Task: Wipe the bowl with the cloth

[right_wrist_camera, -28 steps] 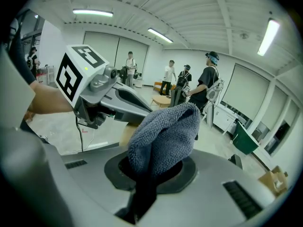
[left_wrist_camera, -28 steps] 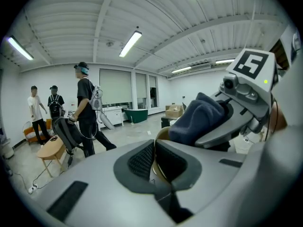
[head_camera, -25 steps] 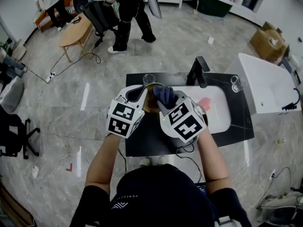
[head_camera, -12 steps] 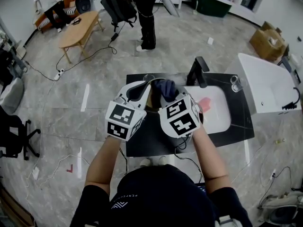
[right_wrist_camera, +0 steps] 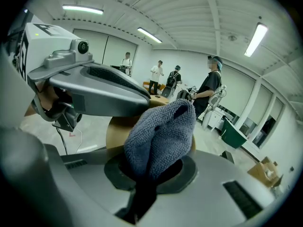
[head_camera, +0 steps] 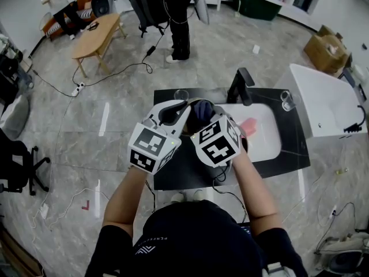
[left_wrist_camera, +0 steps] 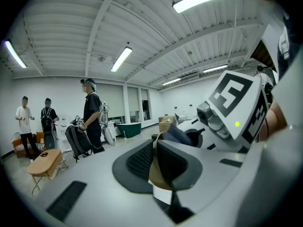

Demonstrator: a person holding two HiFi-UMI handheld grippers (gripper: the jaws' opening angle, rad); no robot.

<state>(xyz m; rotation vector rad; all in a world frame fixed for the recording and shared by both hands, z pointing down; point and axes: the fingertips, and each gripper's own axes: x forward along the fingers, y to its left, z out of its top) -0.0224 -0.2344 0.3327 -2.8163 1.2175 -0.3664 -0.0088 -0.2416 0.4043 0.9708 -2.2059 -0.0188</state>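
Left gripper view shows the left gripper (left_wrist_camera: pixel 156 148) with its dark pads pinched narrowly on the thin wall of a tan bowl (left_wrist_camera: pixel 157 173). The jaws are just beginning to open, with the rim between them. Right behind the bowl sits the blue-grey cloth (left_wrist_camera: pixel 182 135), and beyond it the marker cube of the other tool.

Across from it, the right gripper (right_wrist_camera: pixel 147 179) has its jaws clamped on the bunched cloth, which stands up out of them in a thick fold. The fold's top leans against the bowl's tan side, under the left tool's long grey finger.

From above, both grippers meet close together over the black counter (head_camera: pixel 184 175), just left of the white sink (head_camera: pixel 265 146), with the bowl held up off the surface between them. A black faucet (head_camera: pixel 241 85) stands at the back of the sink, and something pink (head_camera: pixel 249 126) lies in the basin. A clear glass (head_camera: pixel 181 94) stands at the counter's far edge, and another (head_camera: pixel 286 101) at its right corner. Farther off, a standing person (head_camera: pixel 176 16) holds a backpack beside a low wooden table (head_camera: pixel 95 36).
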